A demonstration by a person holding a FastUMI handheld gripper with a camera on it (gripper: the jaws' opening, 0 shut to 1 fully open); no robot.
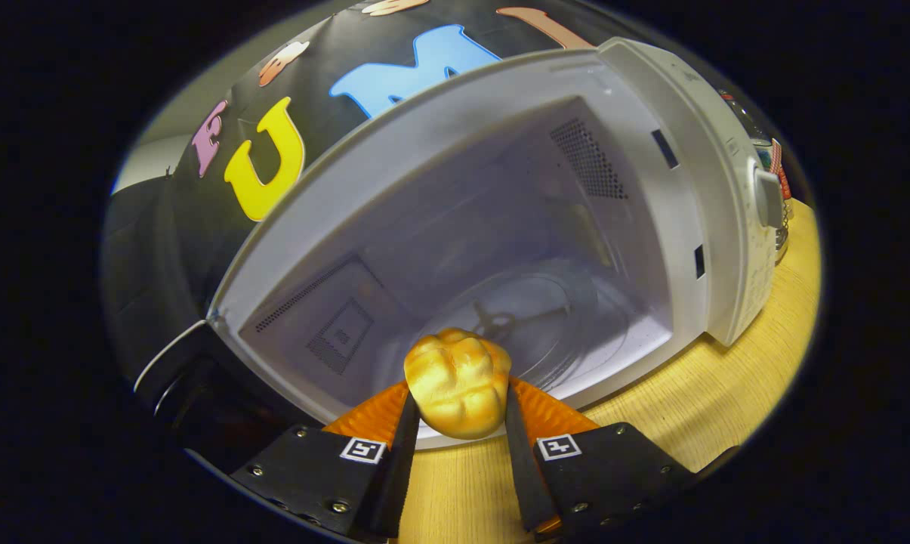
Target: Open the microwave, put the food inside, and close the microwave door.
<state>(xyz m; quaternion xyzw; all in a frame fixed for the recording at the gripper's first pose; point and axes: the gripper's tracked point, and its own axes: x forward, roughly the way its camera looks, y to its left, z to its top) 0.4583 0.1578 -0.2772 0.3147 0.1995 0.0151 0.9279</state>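
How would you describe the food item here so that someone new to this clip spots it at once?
Start at the white microwave standing open on the wooden table. Just at its front sill, before the glass turntable, the gripper is shut on a bread roll, one finger on each side. It is the scene's one golden, lumpy, glossy thing.

Light wood-grain table [734,400], bare strip visible below and beside the oven. 1 white microwave [715,189] sits directly on it, cavity open toward the camera. Behind its control-panel side, some items on the table, too small and hidden to identify.
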